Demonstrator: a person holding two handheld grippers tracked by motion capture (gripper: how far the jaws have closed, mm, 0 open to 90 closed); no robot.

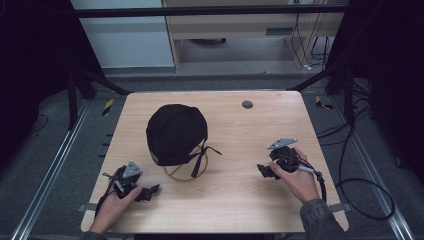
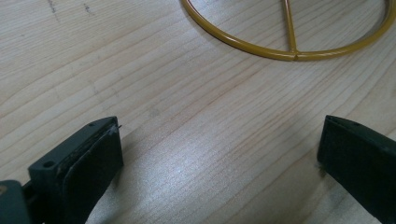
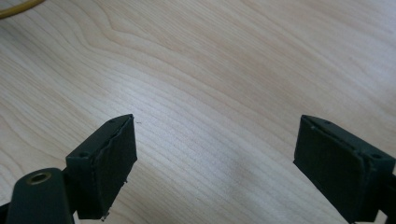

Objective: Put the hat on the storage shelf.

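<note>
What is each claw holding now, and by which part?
Nothing is held. The left claw and right claw are both open over the bare table, apart from the black cap.

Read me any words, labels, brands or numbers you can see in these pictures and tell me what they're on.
No readable text anywhere.
Black cap: a small pale patch at its lower edge, too blurred to read.
Yellow wire stand, wooden table, left gripper and right gripper: no markings.
</note>
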